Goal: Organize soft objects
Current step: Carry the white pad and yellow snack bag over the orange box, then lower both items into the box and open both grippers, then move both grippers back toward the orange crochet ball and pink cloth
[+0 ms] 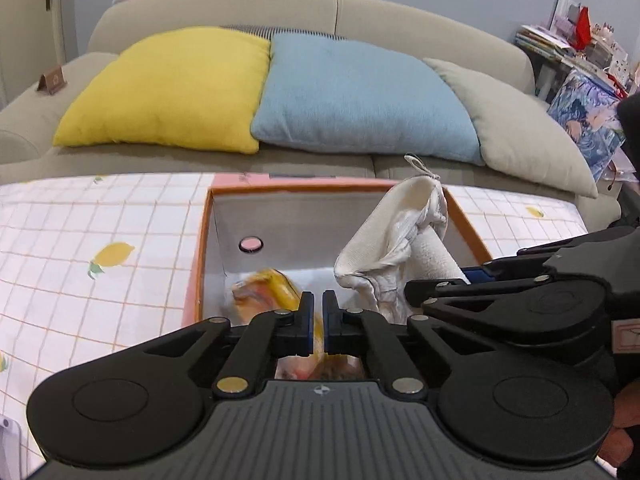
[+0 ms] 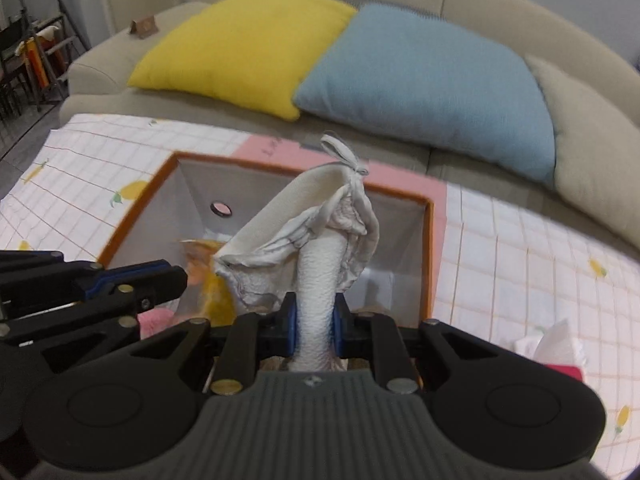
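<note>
Both grippers hang over the orange-rimmed box point(image 2: 430, 240): the right gripper point(image 2: 315, 322) clamps a white cloth item point(image 2: 320, 264), perhaps a sock, due for release inside, while the left gripper point(image 1: 316, 318) is clenched on nothing.

Soft even light, fisheye-bent edges

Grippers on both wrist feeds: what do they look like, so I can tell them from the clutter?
Both match: the left gripper and right gripper are matte black, with blue pads on straight fingers, black linkage bars joined by silver round pins, two round black discs at the base, and a grey ribbed plate bearing a small round emblem. No cables or sleeves show.
</note>
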Tool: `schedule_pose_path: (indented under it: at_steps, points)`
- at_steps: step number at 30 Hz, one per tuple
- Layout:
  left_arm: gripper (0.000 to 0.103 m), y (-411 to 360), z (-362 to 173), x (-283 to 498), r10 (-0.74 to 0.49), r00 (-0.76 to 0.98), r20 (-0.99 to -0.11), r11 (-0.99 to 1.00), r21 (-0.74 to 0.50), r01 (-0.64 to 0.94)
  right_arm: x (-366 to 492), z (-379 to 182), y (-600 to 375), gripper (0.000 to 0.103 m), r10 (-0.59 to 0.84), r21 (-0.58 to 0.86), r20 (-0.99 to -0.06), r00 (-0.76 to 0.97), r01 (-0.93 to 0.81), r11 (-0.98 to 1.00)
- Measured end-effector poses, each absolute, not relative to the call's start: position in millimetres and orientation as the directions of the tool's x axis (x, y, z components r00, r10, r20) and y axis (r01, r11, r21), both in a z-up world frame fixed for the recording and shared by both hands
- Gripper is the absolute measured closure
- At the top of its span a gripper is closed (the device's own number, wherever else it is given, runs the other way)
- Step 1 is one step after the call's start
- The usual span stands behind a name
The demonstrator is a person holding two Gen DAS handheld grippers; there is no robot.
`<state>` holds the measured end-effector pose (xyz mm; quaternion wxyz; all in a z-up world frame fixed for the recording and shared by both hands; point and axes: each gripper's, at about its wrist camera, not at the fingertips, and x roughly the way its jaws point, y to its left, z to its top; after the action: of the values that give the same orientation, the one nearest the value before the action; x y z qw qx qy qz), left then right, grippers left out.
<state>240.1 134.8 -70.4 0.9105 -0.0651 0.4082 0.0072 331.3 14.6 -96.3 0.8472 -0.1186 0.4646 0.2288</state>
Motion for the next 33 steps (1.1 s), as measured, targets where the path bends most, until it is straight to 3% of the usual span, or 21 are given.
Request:
schedule_pose_path:
  at_steps: [9,19,28,33]
  points:
    - [0.091,137,-68,226,0.021,0.682,-0.731,0.992,-0.07,-0.106,337,-121,30,0.086,0.206,-0.063,-0.88,0.428,-0.535,0.843]
    - [0.078,140,-62,216,0.076,0.672,-0.737,0.985,-0.047,-0.164,324,-115,34,0.057,0.169,-0.141,-0.867,0.468,-0.556,0.819]
    - [0.068,137,-43,204,0.092,0.699,-0.71,0.98,-0.06,-0.19,321,-74,21,0.046,0.187,-0.145,-0.82,0.542,-0.512,0.847]
    - [0.061,132,-30,192,0.067,0.72,-0.691,0.978,-0.098,-0.185,310,-46,7,0.044,0.184,-0.16,-0.778,0.601,-0.474,0.866]
